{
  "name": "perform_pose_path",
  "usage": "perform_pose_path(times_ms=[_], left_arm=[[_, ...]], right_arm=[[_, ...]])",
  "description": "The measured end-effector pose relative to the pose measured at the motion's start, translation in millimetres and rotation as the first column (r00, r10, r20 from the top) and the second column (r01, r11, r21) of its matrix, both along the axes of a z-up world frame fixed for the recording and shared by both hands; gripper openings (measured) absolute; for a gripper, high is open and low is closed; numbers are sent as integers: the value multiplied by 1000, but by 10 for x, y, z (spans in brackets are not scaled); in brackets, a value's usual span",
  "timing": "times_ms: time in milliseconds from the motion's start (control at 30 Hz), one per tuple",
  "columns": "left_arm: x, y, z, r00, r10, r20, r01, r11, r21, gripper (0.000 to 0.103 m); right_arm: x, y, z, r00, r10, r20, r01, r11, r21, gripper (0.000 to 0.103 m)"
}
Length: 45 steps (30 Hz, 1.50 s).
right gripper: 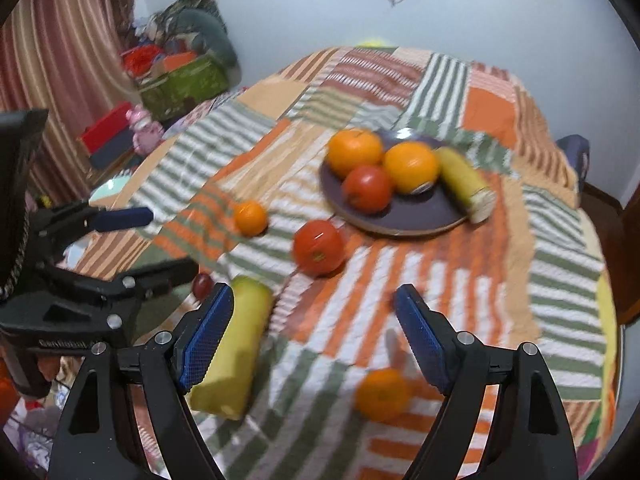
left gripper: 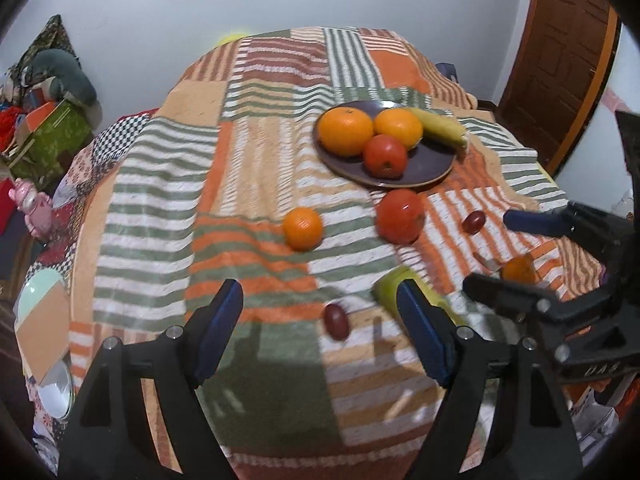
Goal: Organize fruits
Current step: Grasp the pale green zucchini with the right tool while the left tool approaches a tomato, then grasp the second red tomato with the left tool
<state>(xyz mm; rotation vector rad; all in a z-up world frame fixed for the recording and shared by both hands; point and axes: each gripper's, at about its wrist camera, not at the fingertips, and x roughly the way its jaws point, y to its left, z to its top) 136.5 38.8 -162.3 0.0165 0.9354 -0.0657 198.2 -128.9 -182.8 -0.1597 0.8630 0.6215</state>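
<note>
Where plate (left gripper: 428, 164) sits: two oranges (left gripper: 346, 131), tomato (left gripper: 385, 156), banana (left gripper: 442, 128).

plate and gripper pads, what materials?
Plate: looks like glazed ceramic, dark purple-brown, with a glossy highlight on the far rim. Left gripper pads: blue, matte, probably rubber; on the right gripper a fine grid texture shows.
</note>
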Motion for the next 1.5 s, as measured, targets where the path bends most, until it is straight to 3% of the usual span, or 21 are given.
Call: perform_pose_path(times_ms=[367, 533, 800, 967, 1133, 1300, 1400, 1500], left_arm=[[-113, 179, -169, 1000, 14, -27, -15, 999, -32, 79], [-83, 164, -143, 1000, 9, -20, -9, 999, -43, 79], [154, -39, -76, 999, -33, -11, 32, 998, -47, 79], [410, -314, -137, 996, -81, -27, 80, 996, -44, 79], [634, -534, -234, 991, -125, -54, 122, 991, -55, 79], [833, -729, -353, 987, -149, -68, 148, 989, -16, 79], [917, -783, -425, 986, -150, -73, 152, 988, 22, 74], [997, -788, -513, 981, -161, -112, 161, 987, -8, 61]], right_arm=[[-68, 374, -418, 985, 85, -149, -91, 995, -34, 47], [-80, 358, -353, 988, 87, -130, -91, 996, -25, 37], [71, -85, 14, 998, -5, -59, 9, 998, 60, 34], [215, -410, 282, 996, -90, 27, 88, 994, 57, 32], [395, -698, 394, 987, -153, 46, 149, 986, 73, 32], [515, -876, 405, 978, -199, 61, 195, 979, 60, 32], [577, -969, 395, 975, -214, 59, 211, 976, 61, 32], [616, -1016, 388, 973, -222, 66, 219, 974, 54, 32]])
